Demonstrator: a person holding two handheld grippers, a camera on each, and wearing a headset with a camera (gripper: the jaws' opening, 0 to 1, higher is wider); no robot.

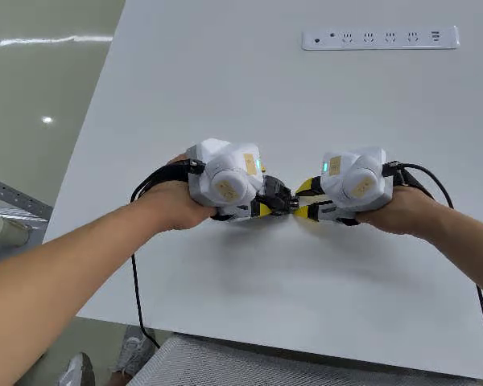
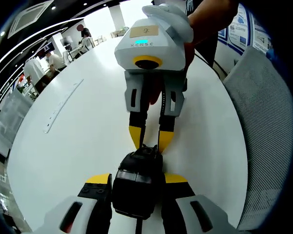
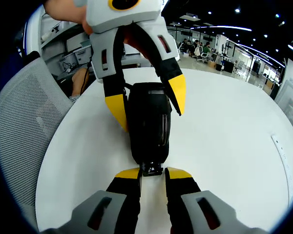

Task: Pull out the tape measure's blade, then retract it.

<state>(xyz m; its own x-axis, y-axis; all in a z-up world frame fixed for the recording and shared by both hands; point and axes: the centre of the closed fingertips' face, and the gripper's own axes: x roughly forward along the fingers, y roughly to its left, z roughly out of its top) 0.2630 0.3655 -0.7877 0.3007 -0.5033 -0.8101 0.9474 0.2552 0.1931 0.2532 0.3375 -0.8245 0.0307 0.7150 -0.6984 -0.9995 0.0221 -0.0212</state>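
Squarely at the middle of the head view, the black tape measure (image 1: 278,196) lies low over the white table (image 1: 225,80), caught between two grippers that meet nose to nose. The left gripper (image 1: 266,203) comes in from 9 o'clock, held in the left hand (image 1: 173,205). The right gripper (image 1: 304,201) comes in from 3 o'clock, held in the right hand (image 1: 398,211).

In the left gripper view, that gripper's own jaws are pressed against the two sides of the tape measure's case, clamping it at 6 o'clock. The right gripper reaches down from 12 o'clock, and its yellow tips close together at the case's front.

The right gripper view shows that gripper's jaws pinching the small end hook (image 3: 152,169) of the blade, which sits just at the mouth of the case. The case runs away toward 12 o'clock into the left gripper's grip.

A white power strip (image 1: 378,38) lies flat on the table at about 1 o'clock in the head view, well apart from the grippers. A black cable (image 1: 134,273) trails from the left gripper toward 7 o'clock, over the table edge. A grey mesh chair (image 2: 263,136) stands beside the table.
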